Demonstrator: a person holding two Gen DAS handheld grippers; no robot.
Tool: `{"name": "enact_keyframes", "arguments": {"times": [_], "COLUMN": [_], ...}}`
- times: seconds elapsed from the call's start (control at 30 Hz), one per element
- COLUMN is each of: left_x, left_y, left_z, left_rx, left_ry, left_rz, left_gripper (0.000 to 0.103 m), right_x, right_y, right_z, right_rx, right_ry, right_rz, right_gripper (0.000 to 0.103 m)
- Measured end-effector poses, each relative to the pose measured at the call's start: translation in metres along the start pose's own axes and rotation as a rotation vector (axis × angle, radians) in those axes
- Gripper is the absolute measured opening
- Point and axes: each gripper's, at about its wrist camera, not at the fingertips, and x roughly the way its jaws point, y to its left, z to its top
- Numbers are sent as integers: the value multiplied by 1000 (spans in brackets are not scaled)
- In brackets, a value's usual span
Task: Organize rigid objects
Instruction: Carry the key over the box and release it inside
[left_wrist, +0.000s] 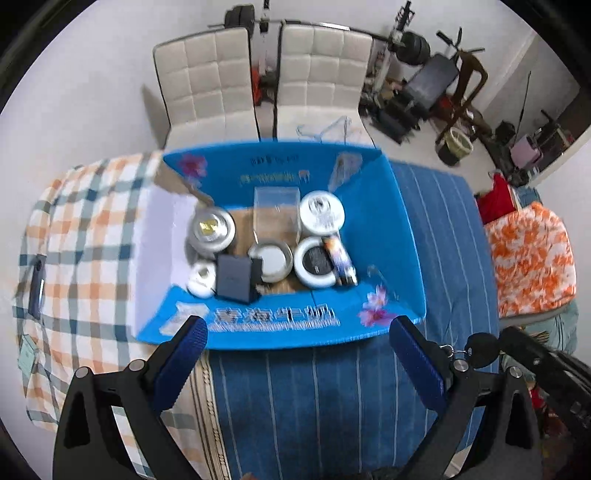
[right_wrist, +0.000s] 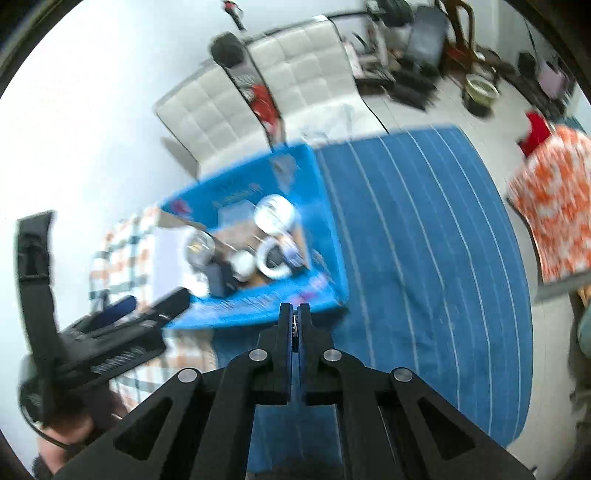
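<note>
An open blue carton (left_wrist: 388, 236) stands on the bed; it also shows in the right wrist view (right_wrist: 328, 236). Inside lie a silver tin (left_wrist: 211, 230), a clear plastic box (left_wrist: 276, 210), a white round tin (left_wrist: 322, 212), a white ring-shaped jar (left_wrist: 316, 262), a small bowl (left_wrist: 269, 260), a dark box (left_wrist: 234, 275) and a small white jar (left_wrist: 201, 278). My left gripper (left_wrist: 297, 332) is open and empty, just in front of the carton's near wall. My right gripper (right_wrist: 294, 314) is shut on a small metal thing, perhaps a key ring (right_wrist: 294, 325), near the carton's front corner.
A blue striped cover (left_wrist: 332, 398) and a checked cloth (left_wrist: 81, 236) lie on the bed. A dark phone (left_wrist: 37, 286) lies on the checked cloth at left. Two white chairs (left_wrist: 266, 81) stand behind the carton. An orange patterned quilt (left_wrist: 532, 258) is at right.
</note>
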Motion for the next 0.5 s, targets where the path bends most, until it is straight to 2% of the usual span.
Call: {"name": "enact_keyframes", "arguments": {"times": [0.1, 0.27, 0.37, 0.5], "left_x": [-9, -12, 0, 27], "left_y": [8, 27, 41, 59], "left_z": [11, 23, 26, 24], "left_rx": [-16, -46, -65, -81], "left_ry": [-32, -70, -65, -32], "left_rz": [7, 58, 100, 148], "left_gripper": [101, 101, 101, 101], "right_x": [-7, 11, 46, 117], "right_y": [28, 52, 60, 60], "right_z": [17, 33, 38, 35], "right_rx": [-63, -109, -131, -143], "right_ry": [-36, -56, -30, 57], "right_rz": [28, 35, 25, -17], "right_gripper": [2, 2, 2, 2]}}
